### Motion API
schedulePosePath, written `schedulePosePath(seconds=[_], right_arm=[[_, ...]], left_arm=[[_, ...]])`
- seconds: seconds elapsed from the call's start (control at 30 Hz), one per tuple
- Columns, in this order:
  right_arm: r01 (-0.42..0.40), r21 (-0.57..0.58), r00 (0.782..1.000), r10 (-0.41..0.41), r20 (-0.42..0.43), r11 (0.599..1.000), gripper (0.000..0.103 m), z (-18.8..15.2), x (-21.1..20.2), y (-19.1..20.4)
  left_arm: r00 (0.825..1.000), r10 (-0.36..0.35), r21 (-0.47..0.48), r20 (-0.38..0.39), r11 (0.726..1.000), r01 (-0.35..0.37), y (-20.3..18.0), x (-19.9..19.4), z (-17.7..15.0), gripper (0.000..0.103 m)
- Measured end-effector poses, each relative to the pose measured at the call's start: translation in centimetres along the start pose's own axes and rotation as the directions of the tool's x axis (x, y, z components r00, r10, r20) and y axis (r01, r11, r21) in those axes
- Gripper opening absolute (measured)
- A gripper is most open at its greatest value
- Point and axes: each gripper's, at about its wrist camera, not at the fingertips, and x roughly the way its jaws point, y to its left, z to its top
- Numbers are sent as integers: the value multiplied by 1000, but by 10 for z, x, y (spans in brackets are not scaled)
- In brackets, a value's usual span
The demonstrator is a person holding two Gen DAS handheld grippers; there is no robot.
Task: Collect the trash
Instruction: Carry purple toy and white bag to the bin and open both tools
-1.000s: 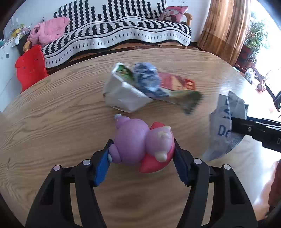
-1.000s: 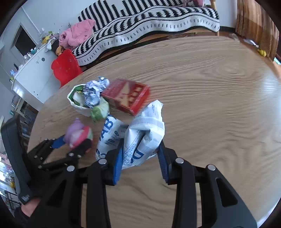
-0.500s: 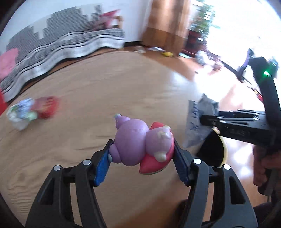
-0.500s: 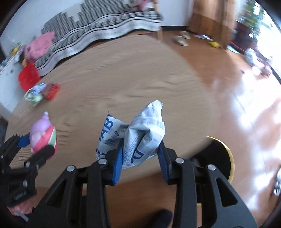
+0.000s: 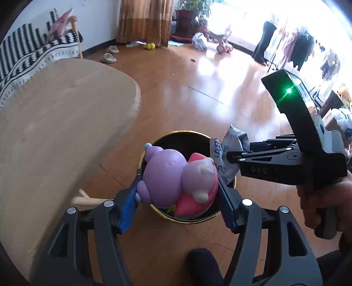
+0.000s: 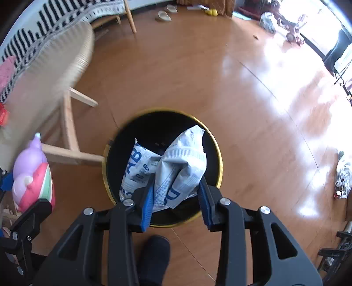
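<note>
A: Left wrist view, what's hidden? The bin (image 5: 199,135) is mostly covered by the toy (image 5: 176,176); only its gold rim and some dark inside show. Bin contents unreadable. The wrapper (image 5: 231,151) print is cut off, just a few blue letters.

B: Right wrist view: the bin (image 6: 216,154) shows better, black inside, near rim behind the claw. Bottom too dark to read. A dark shoe (image 6: 154,253) sits at the near edge, partly cut off.

A: Surface and room?

B: Glossy wooden floor (image 6: 253,88), strong glare on the right. Light wooden table (image 5: 55,121) on the left, its legs beside the bin. Striped sofa cover (image 5: 26,52) far left, curtain (image 5: 145,19) far centre.

A: Claws?

B: Left claw (image 5: 178,195) is clamped on the purple and pink toy, blue pads pressing both its sides, held above the bin's near-left rim. Right claw (image 6: 176,198) pinches the crumpled white wrapper (image 6: 176,167) with blue print; the left pad touches it, the right pad's contact is hard to tell. Wrapper hangs right over the bin's mouth.

A: Hand?

B: Right hand (image 5: 323,204) grips the handle, near right.
</note>
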Motion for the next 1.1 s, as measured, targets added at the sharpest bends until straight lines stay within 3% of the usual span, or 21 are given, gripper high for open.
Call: schedulePosePath(seconds=[0.13, 0.4, 0.63, 0.8, 1.1], right_arm=[[-2, 2, 999, 2, -32, 1000, 37, -3, 13, -11], [2, -12, 998, -2, -64, 1000, 37, -2, 24, 6], [-2, -8, 998, 2, -59, 1000, 37, 3, 25, -1], [-2, -2, 999, 2, -54, 1000, 37, 2, 25, -1], [-10, 6, 999, 10, -50, 1000, 39, 8, 26, 2]], left_arm=[[999, -12, 5, -41, 1000, 12, -5, 34, -1, 63], [995, -11, -14, -104, 1000, 9, 0, 86, -2, 63], [995, -22, -20, -102, 1000, 20, -2, 93, 3, 65], [995, -17, -26, -94, 1000, 15, -4, 94, 4, 80], [996, -22, -16, -89, 1000, 21, -6, 86, 5, 86]])
